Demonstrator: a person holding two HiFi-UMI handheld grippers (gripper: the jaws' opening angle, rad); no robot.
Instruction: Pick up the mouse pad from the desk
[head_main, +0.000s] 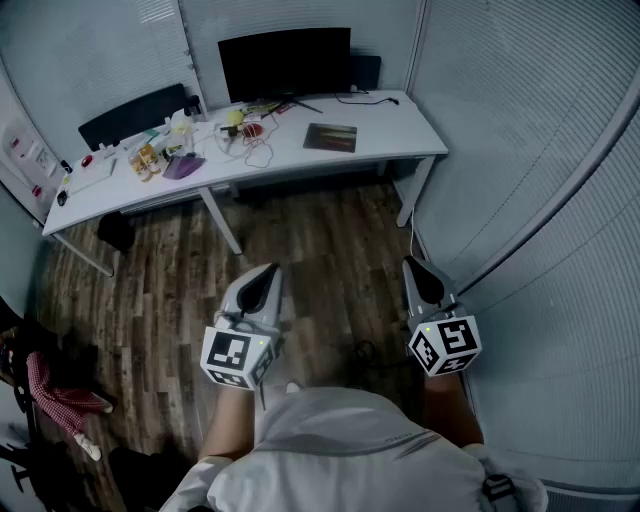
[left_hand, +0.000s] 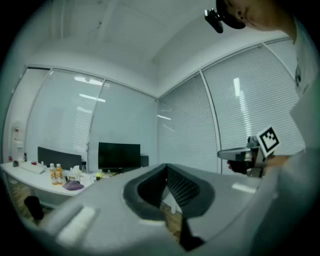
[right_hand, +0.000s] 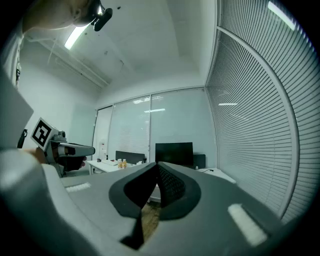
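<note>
The left gripper (head_main: 266, 275) and right gripper (head_main: 420, 270) are held level, jaws clenched on nothing, well apart from the long white desk (head_main: 395, 128); the dark rectangular mouse pad (head_main: 330, 137) is laid there, seemingly flat, near the black monitor (head_main: 285, 62).

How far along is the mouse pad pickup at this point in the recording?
Nothing looks done yet: the mouse pad lies flat on the desk. Nothing is in hand: the left claw and right claw are both shut and empty, held over the wooden floor short of the desk. Left: approach, open a claw, grip the pad and lift it.
</note>
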